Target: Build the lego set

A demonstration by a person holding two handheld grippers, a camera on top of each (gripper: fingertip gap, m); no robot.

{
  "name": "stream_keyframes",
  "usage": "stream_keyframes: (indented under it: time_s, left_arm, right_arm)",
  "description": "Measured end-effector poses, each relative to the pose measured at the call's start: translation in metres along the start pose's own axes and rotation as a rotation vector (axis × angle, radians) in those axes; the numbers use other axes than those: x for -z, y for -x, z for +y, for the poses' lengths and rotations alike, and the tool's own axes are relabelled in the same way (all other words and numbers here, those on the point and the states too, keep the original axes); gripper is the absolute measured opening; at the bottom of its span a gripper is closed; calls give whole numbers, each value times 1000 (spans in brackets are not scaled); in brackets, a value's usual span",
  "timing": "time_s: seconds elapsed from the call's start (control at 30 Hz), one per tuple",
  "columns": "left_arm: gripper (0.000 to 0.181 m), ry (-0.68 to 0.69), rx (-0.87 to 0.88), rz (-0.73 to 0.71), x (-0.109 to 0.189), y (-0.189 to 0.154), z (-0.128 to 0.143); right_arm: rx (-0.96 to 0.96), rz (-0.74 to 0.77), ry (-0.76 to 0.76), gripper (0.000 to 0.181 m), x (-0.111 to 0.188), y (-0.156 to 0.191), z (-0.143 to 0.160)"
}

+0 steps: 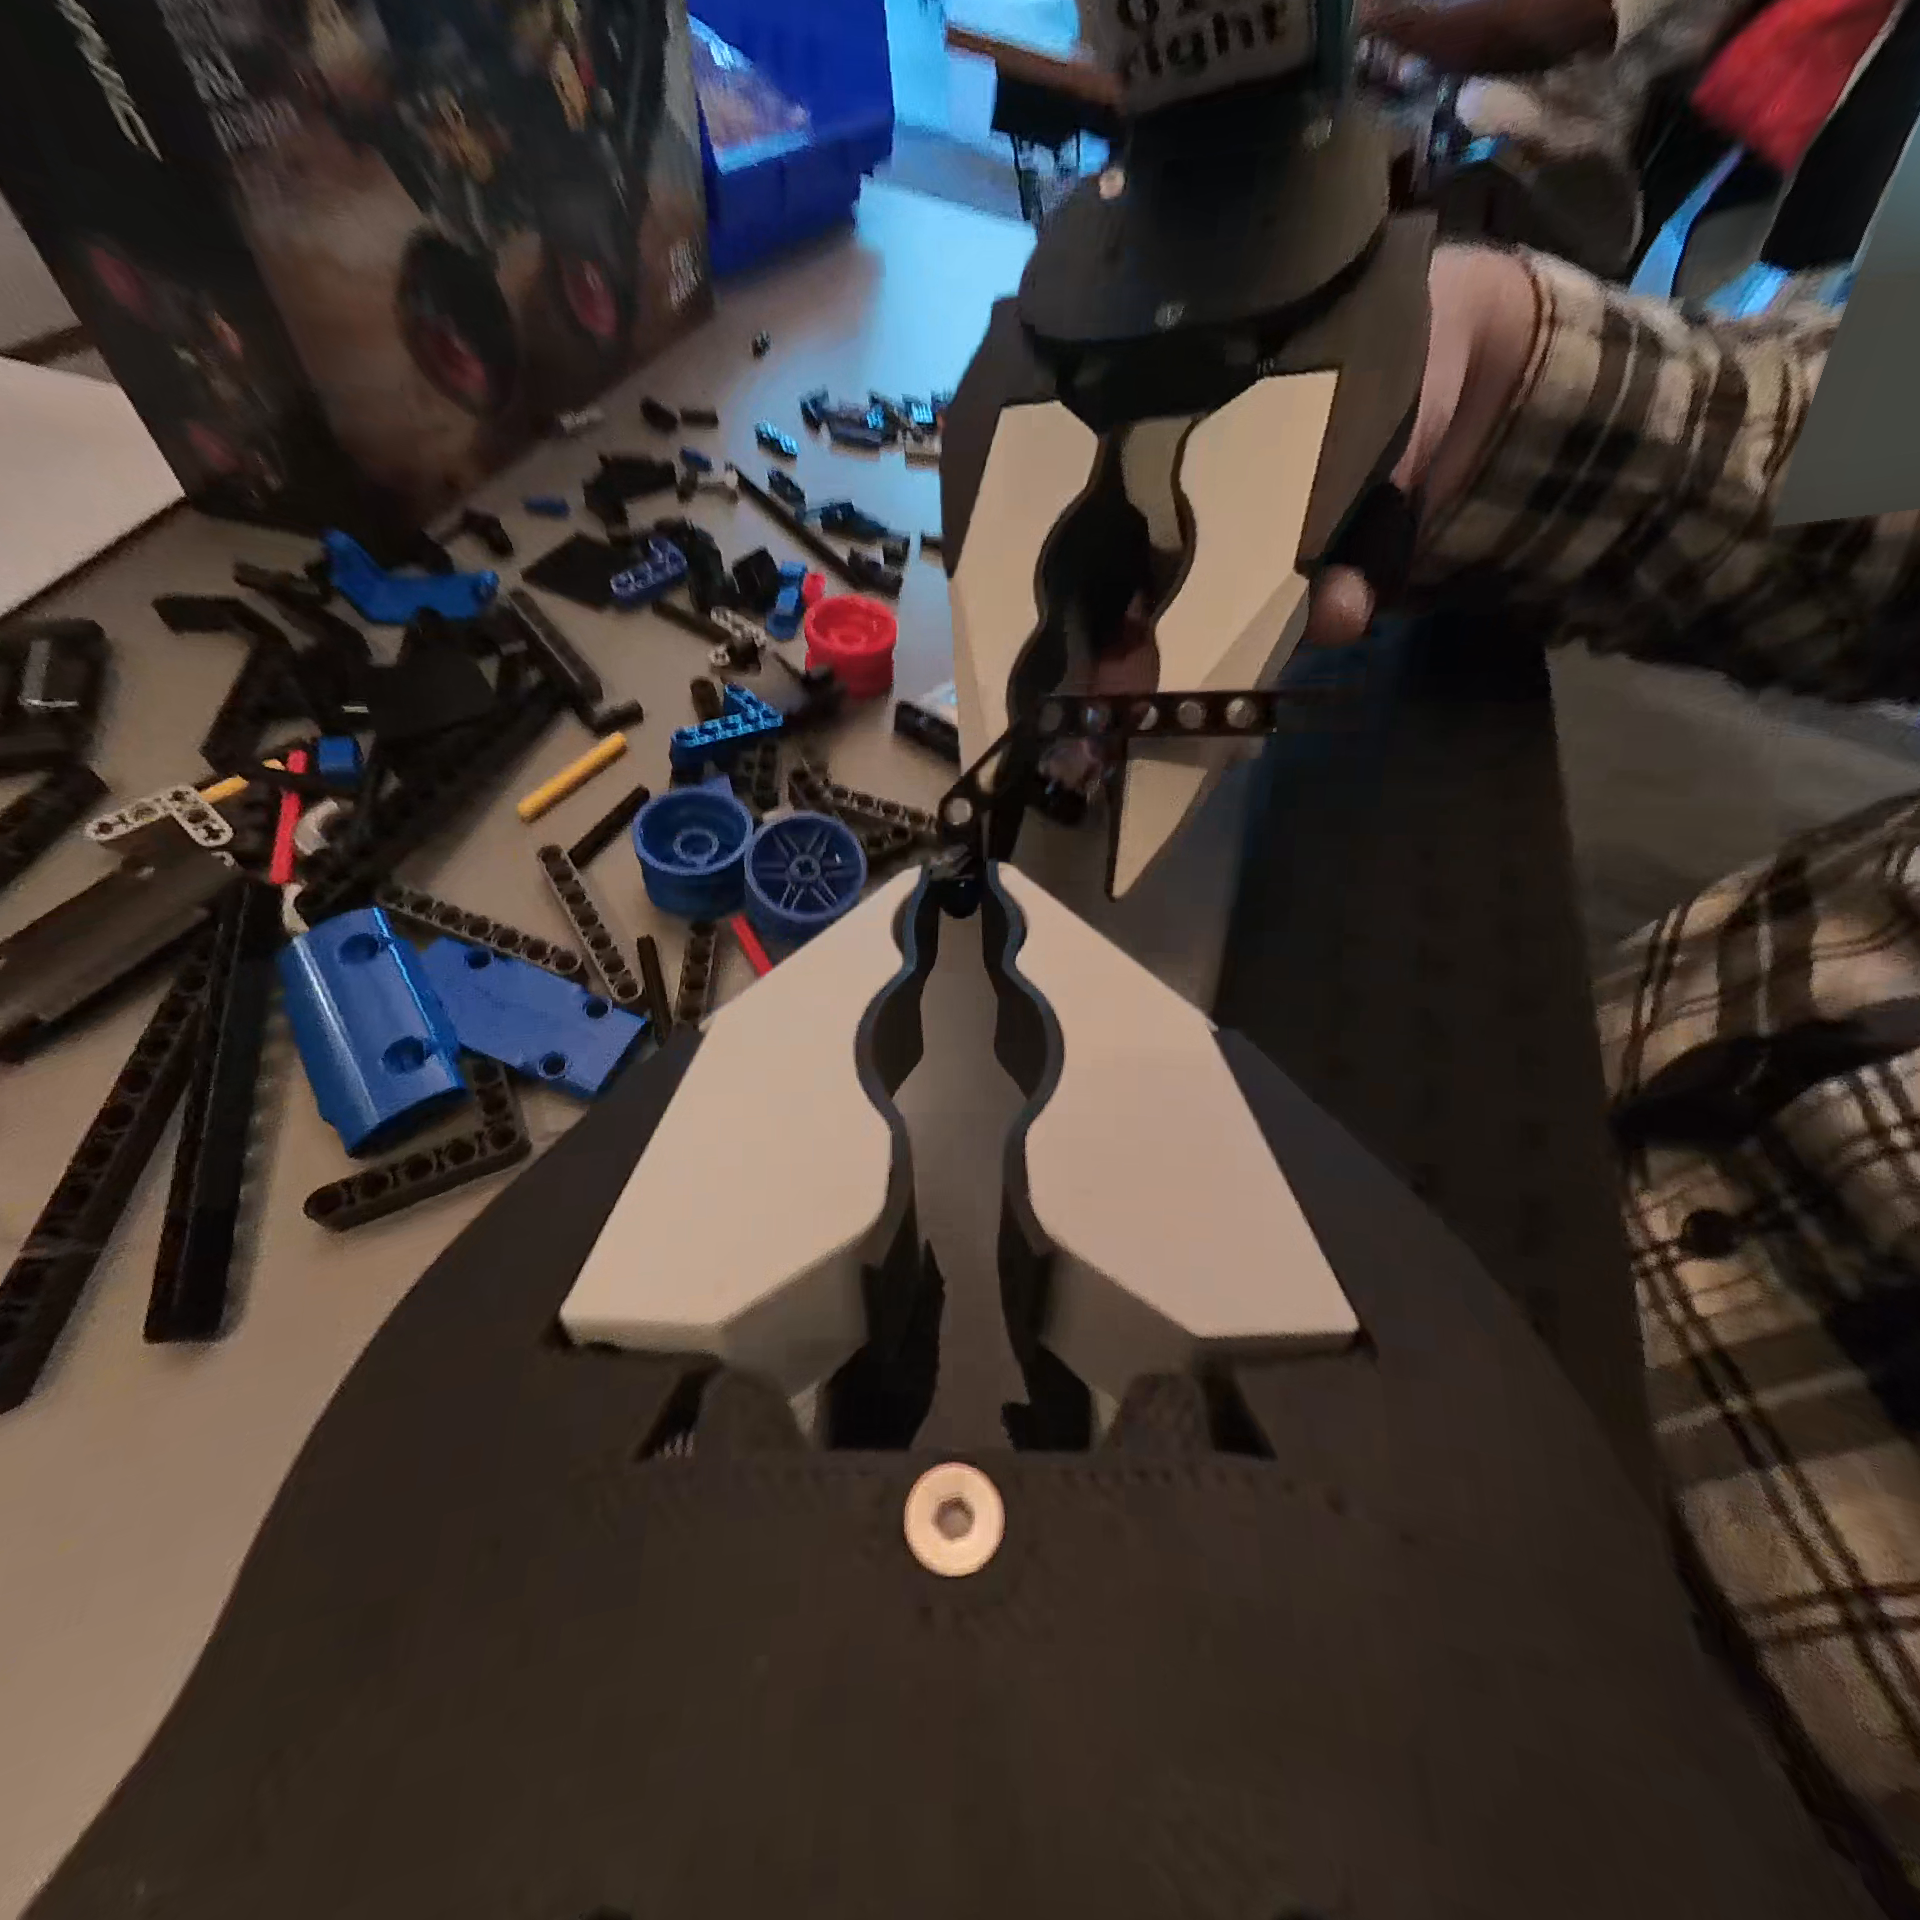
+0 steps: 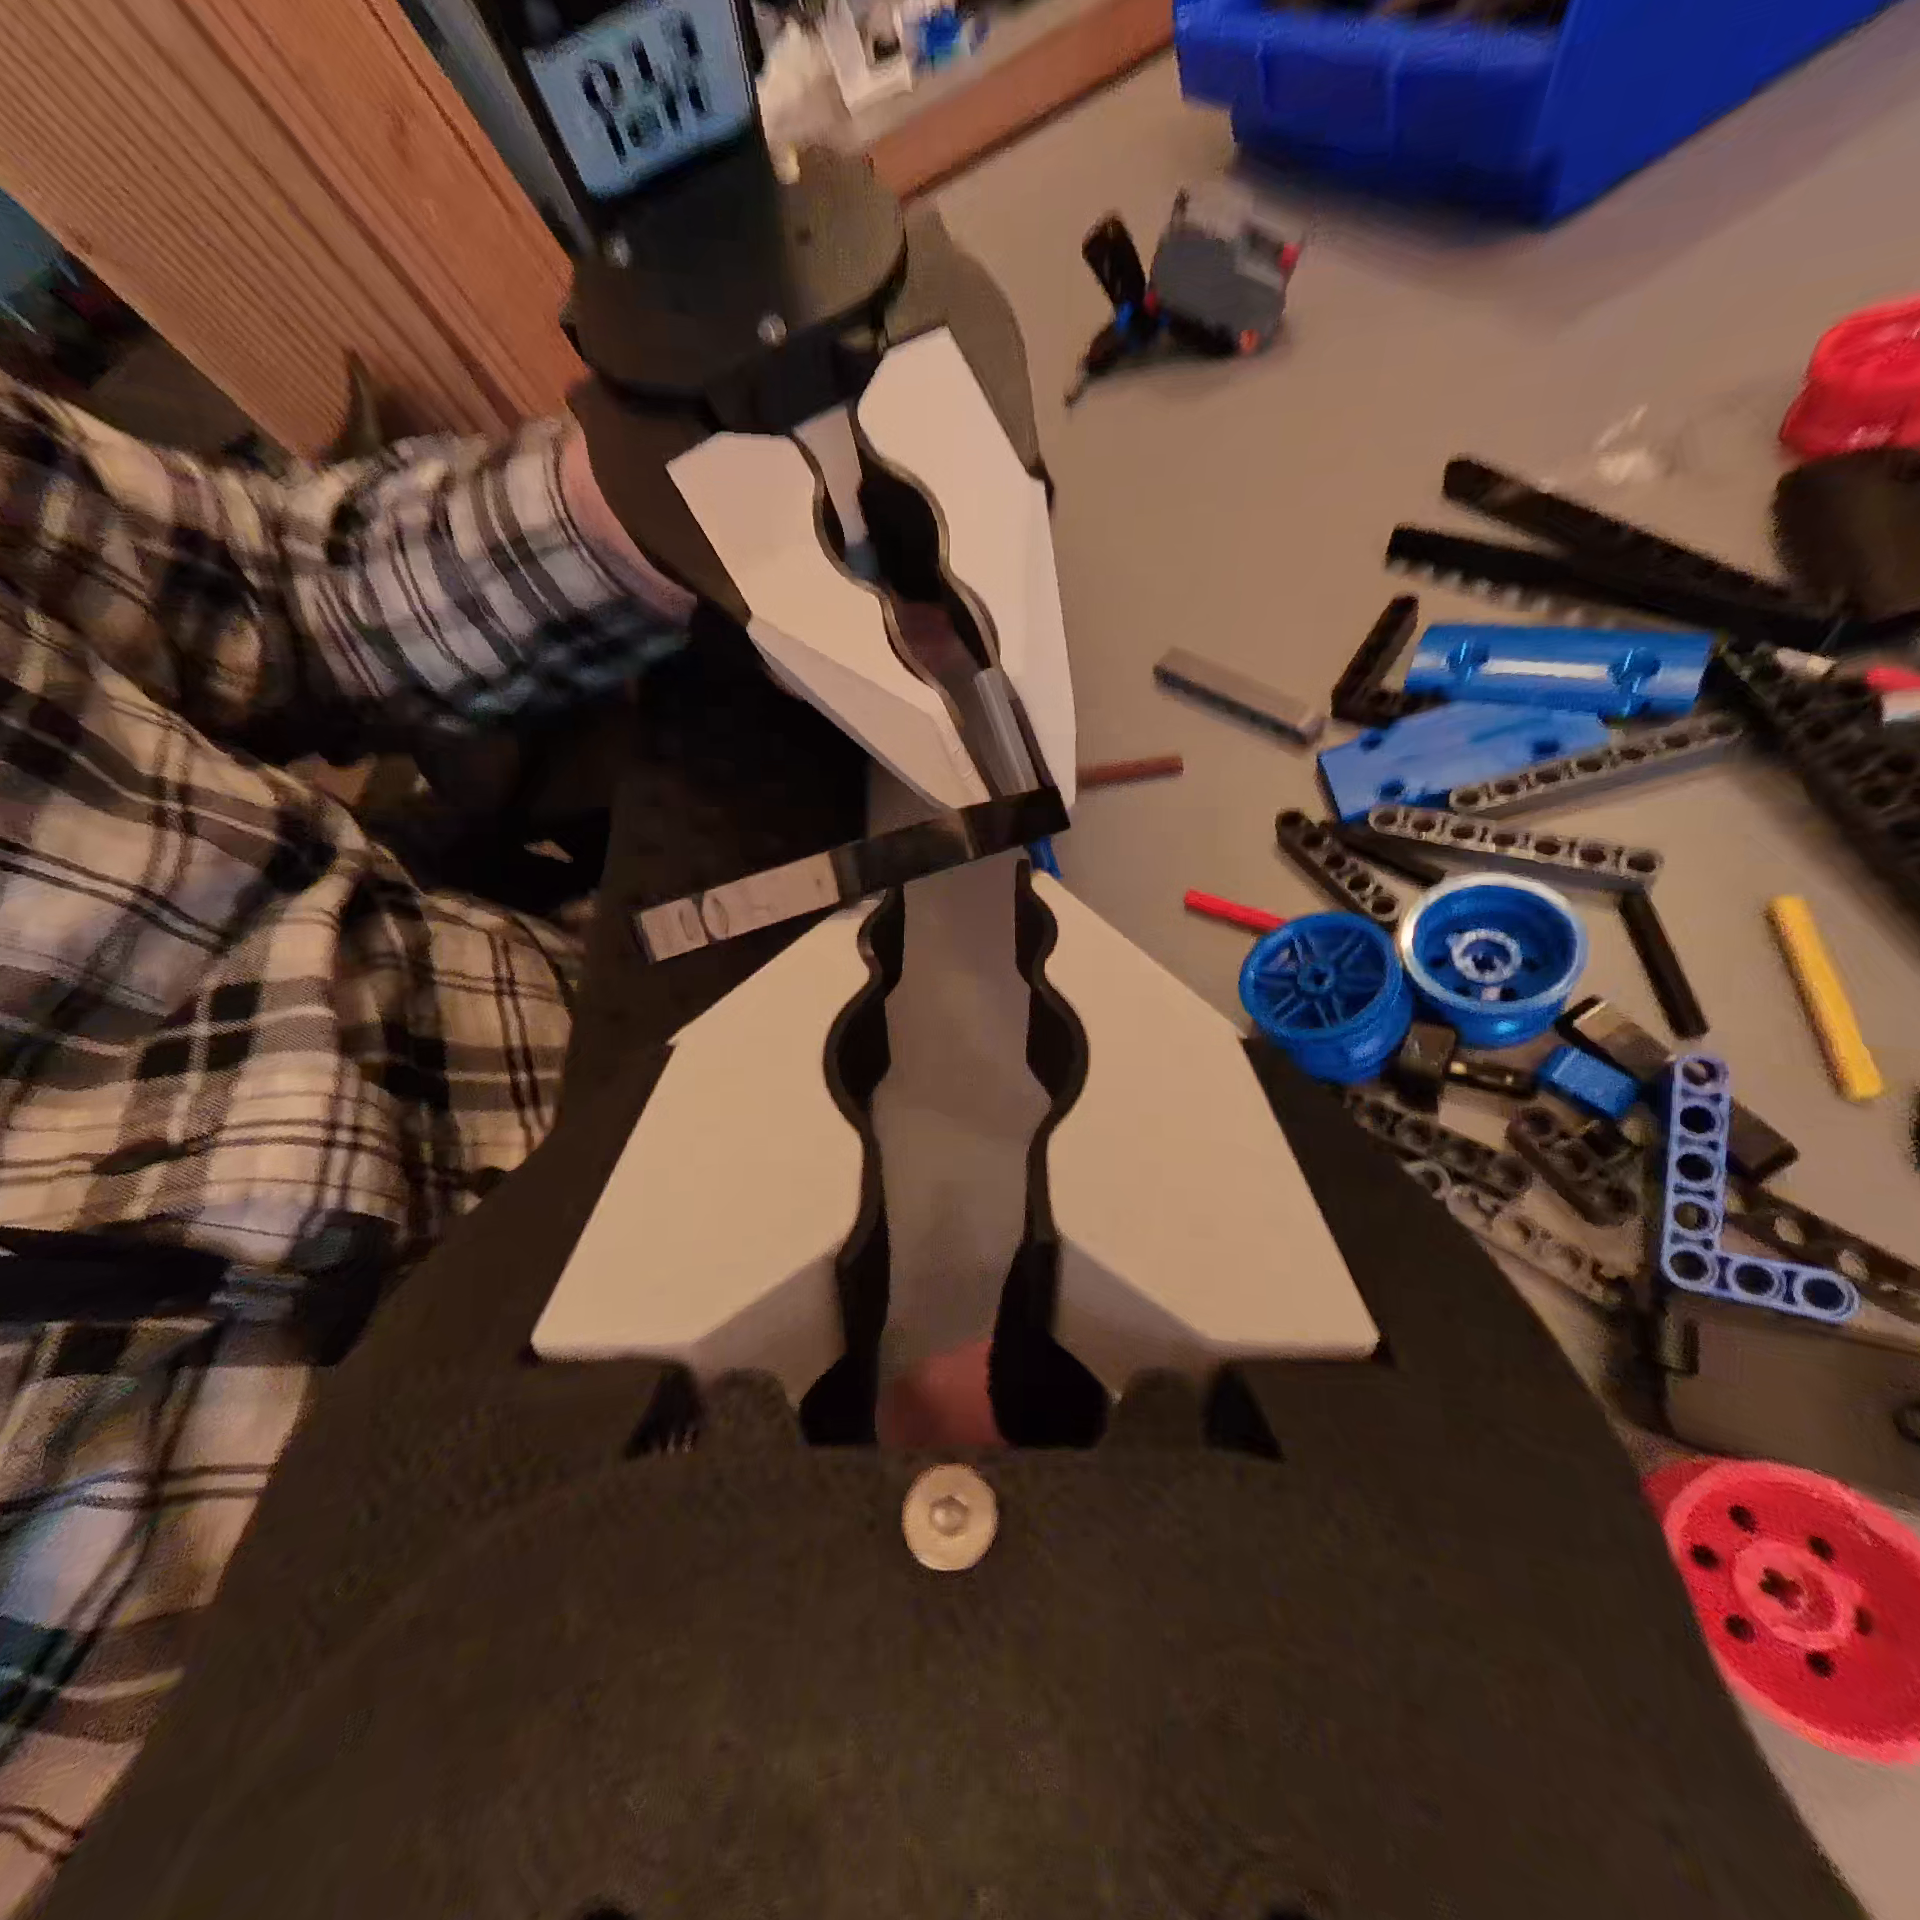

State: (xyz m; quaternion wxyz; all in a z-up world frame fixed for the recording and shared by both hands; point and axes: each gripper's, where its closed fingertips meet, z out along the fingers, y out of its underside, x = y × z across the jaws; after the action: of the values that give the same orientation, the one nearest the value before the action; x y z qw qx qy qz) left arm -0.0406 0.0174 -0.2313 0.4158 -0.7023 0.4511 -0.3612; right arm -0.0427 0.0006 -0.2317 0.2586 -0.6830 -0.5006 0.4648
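there, black beam [image 1: 1143, 717] between both grippers' closed jaws

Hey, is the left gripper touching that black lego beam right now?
Touching. The left wrist view shows the left gripper pinching the angled lower end of the black beam between its tips, with no gap.

Both grippers share one build: a matte black printed body, two pale grey wedge-shaped fingers [image 1: 748, 1153] lined with wavy black pads, and a silver hex screw [image 1: 953, 1519] at 6 o'clock. Each arm wears a black-and-white plaid flannel sleeve [image 2: 312, 935].
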Motion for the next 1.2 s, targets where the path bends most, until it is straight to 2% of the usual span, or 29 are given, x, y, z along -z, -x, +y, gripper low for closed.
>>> stream_keyframes:
  time_s: [0.23,0.33,0.53,0.8,0.87,0.97,1.03,1.2]
  left_arm:
    - [6,181,-90,5,-10,2,30]
    - [6,297,-131,-16,-16,7,54]
    - [6,362,-196,-28,-22,7,58]
    - [9,383,-267,-79,-24,7,59]
    - [26,382,-255,-82,-22,6,58]
    - [37,385,-244,-85,-16,5,61]
    - [41,389,-238,-95,-11,5,62]
    - [32,389,-237,-117,-3,7,62]
  right_arm:
    - [52,66,200,18,-11,-12,37]
    - [82,116,323,15,-12,-19,56]
    - [143,184,442,15,-4,-25,61]
    - [204,243,362,16,5,-20,44]
    - [223,266,362,16,7,-20,43]
    - [230,289,345,17,13,-20,40]
    - [229,305,321,17,22,-19,36]
    - [219,410,275,17,65,-23,30]
